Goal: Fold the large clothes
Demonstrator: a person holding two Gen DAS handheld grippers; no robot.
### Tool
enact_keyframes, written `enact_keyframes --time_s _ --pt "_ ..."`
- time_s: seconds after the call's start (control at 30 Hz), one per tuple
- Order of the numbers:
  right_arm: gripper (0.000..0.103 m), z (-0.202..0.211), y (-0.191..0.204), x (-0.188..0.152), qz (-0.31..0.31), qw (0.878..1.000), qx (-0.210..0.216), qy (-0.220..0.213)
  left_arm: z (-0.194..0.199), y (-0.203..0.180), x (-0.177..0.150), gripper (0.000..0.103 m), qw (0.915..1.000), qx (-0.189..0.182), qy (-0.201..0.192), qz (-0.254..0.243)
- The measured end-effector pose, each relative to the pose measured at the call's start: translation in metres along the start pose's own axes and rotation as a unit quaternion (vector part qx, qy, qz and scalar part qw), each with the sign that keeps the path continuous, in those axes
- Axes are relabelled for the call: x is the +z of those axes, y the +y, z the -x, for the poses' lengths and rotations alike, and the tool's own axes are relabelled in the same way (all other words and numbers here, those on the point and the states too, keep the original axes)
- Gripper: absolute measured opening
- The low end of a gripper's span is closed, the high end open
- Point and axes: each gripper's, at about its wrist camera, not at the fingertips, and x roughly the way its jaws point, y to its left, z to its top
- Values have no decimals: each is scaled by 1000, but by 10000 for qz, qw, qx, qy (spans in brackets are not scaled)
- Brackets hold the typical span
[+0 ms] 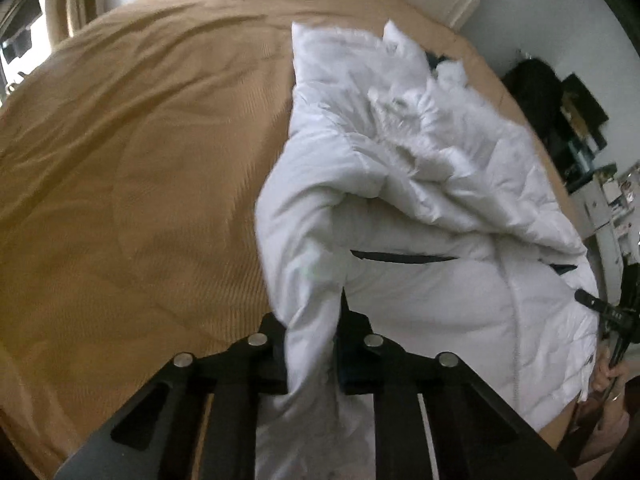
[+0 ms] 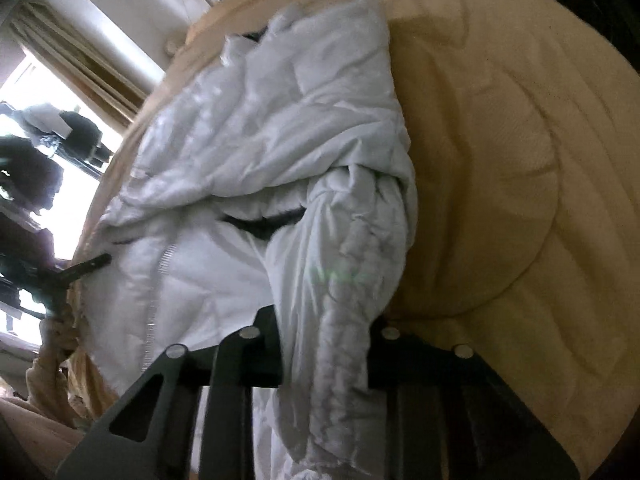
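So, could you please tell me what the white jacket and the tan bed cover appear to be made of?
The white jacket looks like quilted, padded synthetic shell with a faint sheen: puffy stitched panels, a zip down the front, and fluffy trim near the collar. The tan bed cover looks like matte woven fabric with a fine ribbed texture, possibly cotton. Both tongs grip jacket folds.
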Motion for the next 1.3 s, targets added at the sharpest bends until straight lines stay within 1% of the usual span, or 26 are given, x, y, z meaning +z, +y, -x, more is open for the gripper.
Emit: enact_keyframes --time_s 0.1,0.13,0.2,0.23,0.27,0.3,0.33,0.37,0.4,0.43,0.47,0.5,0.53,0.57,0.63,0.67,0.7,0.73,0.77,0.8,0.83,0.87,0.93,1.07,1.17,1.3 --pt "23 24 4 -9 -114 9996 216 -146 21 0 -18 13 10000 59 -45 -7" --pt "23 29 5 -17 -226 9992 298 -144 21 2 -24 13 10000 58 -18 -3" --pt "25 21 6 -27 -259 9994 201 -57 15 11 -41 14 9998 100 158 1" --pt "27 15 1 -36 -297 9995 112 8 8 20 -50 17 9995 119 278 4" --pt "28 9 -4 -41 -352 9993 49 61 5 29 -56 20 9994 58 322 54" --pt "30 1 -13 -47 -477 9988 19 105 4 36 -61 25 9993 -75 328 182" --pt "36 -7 -22 -51 -668 9976 39 153 4 41 -61 27 9989 -150 337 281" --pt "41 -10 -26 -52 -821 9964 61 191 7 47 -63 34 9981 -243 334 456" --pt "52 -12 -32 -57 -984 9948 111 251 12 52 -68 45 9972 -315 314 599" --pt "60 -10 -36 -61 -1044 9941 114 279 13 54 -71 51 9968 -360 297 646" --pt "65 -7 -38 -69 -1069 9938 98 280 18 58 -78 63 9963 -443 244 695" --pt "76 -4 -37 -77 -1055 9938 132 314 22 61 -88 75 9958 -516 219 723" --pt "85 -6 -34 -85 -1077 9932 221 384 24 61 -99 79 9949 -639 229 747" --pt "87 -4 -36 -95 -1105 9924 324 435 25 62 -109 86 9935 -789 244 785" --pt "89 -10 -34 -116 -1188 9891 689 529 23 61 -121 90 9906 -1004 312 878" --pt "89 -13 -34 -119 -1207 9882 785 527 20 56 -124 90 9908 -985 324 871" --pt "87 -14 -33 -124 -1210 9877 863 496 19 50 -126 87 9936 -809 238 750" --pt "76 -16 -32 -124 -1187 9878 906 439 18 45 -125 80 9953 -686 202 659" --pt "65 -18 -29 -123 -1159 9881 929 401 18 38 -125 55 9976 -428 186 517" --pt "41 -20 -27 -121 -1175 9880 929 386 18 37 -128 37 9979 -366 210 482" --pt "30 -20 -27 -120 -1251 9864 1007 359 22 36 -130 29 9973 -467 211 526" --pt "28 -16 -27 -119 -1298 9854 1067 284 27 36 -129 22 9972 -500 167 527" --pt "22 -2 -17 -114 -1211 9860 1146 0 45 29 -130 18 9985 -399 -47 370" --pt "19 35 -3 -113 -928 9861 1331 -363 81 22 -138 17 9981 -454 -385 157" --pt "18 66 -1 -122 -670 9876 1341 -458 108 19 -149 17 9970 -541 -546 -15" --pt "18 92 5 -137 -309 9903 1301 -375 133 24 -170 17 9958 -695 -592 -41"
